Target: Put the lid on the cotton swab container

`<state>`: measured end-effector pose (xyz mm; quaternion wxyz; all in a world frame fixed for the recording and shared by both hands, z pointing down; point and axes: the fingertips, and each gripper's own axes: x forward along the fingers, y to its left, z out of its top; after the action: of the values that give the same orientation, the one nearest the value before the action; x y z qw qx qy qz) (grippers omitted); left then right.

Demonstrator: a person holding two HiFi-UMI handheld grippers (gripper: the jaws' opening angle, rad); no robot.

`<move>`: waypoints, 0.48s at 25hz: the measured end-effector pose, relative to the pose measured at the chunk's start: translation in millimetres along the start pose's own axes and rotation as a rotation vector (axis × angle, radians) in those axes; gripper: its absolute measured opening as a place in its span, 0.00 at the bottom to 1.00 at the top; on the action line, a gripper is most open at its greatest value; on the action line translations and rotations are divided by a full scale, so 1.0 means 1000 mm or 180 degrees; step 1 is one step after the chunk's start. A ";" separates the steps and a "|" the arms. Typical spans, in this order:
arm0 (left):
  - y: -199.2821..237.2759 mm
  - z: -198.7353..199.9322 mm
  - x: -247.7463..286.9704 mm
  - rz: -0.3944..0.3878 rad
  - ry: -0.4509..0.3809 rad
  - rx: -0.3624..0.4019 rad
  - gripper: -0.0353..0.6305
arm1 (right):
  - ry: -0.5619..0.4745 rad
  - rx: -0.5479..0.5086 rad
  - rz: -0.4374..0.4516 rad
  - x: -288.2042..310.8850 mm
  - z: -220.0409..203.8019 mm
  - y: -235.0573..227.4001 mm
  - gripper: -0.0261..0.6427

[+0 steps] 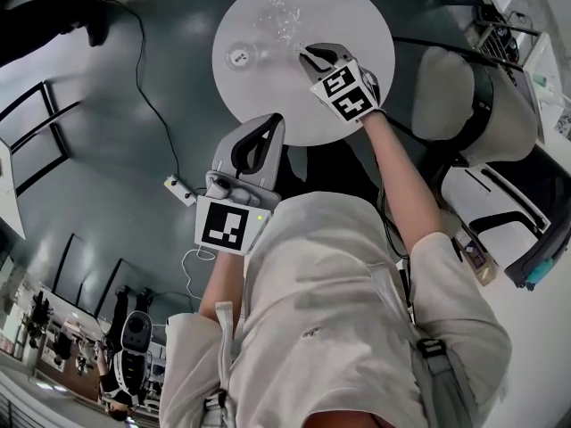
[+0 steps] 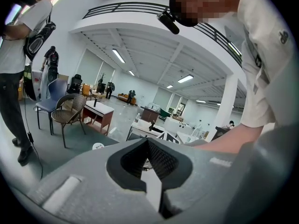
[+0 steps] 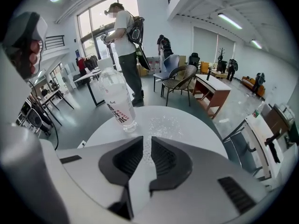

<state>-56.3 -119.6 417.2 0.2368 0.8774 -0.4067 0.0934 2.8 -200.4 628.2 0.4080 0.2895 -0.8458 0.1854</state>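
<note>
A clear, tall cotton swab container (image 3: 117, 101) with a red and black label stands upright on the round white table (image 1: 357, 25); from above it shows as a small ring (image 1: 239, 56). A clear glittering thing (image 3: 163, 124), possibly the lid, lies flat to its right, towards the far side (image 1: 284, 14). My right gripper (image 1: 308, 53) hovers over the table just right of the container, its jaws a narrow slit apart with nothing between them (image 3: 146, 143). My left gripper (image 1: 272, 121) is at the table's near edge, shut and empty (image 2: 147, 146).
A beige padded chair (image 1: 451, 83) stands right of the table. A cable (image 1: 152, 105) and a power strip (image 1: 178, 190) lie on the grey floor at the left. A person (image 3: 125, 41) stands beyond the table, with chairs and desks (image 3: 212, 90) farther back.
</note>
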 end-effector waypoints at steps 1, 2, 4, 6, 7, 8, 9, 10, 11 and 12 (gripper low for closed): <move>0.000 0.002 -0.002 -0.0031 -0.0015 0.0024 0.07 | -0.0027 0.0027 -0.0036 -0.006 0.002 0.001 0.12; 0.000 0.004 -0.005 -0.0062 -0.0026 0.0046 0.07 | -0.0047 0.0047 -0.0070 -0.012 0.004 0.002 0.12; 0.000 0.007 -0.013 -0.0125 -0.0038 0.0090 0.07 | -0.0071 0.0073 -0.0134 -0.025 0.006 0.007 0.12; 0.000 0.008 -0.020 -0.0192 -0.0047 0.0139 0.07 | -0.0093 0.0088 -0.0205 -0.038 0.009 0.012 0.12; 0.000 0.008 -0.023 -0.0229 -0.0055 0.0166 0.07 | -0.0112 0.0097 -0.0244 -0.044 0.010 0.014 0.11; -0.001 0.008 -0.026 -0.0265 -0.0064 0.0196 0.07 | -0.0137 0.0111 -0.0282 -0.051 0.011 0.016 0.10; -0.003 0.008 -0.029 -0.0298 -0.0068 0.0222 0.07 | -0.0165 0.0134 -0.0317 -0.058 0.011 0.020 0.10; -0.004 0.007 -0.033 -0.0326 -0.0063 0.0241 0.07 | -0.0195 0.0163 -0.0347 -0.064 0.012 0.024 0.10; -0.005 0.006 -0.037 -0.0349 -0.0046 0.0256 0.07 | -0.0227 0.0193 -0.0375 -0.071 0.013 0.029 0.09; -0.007 0.005 -0.040 -0.0368 -0.0023 0.0268 0.07 | -0.0262 0.0225 -0.0398 -0.078 0.014 0.033 0.09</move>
<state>-77.6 -91.2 396.4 0.2032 0.9089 -0.3519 0.0935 12.1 -156.5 555.4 0.3732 0.3634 -0.8350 0.1773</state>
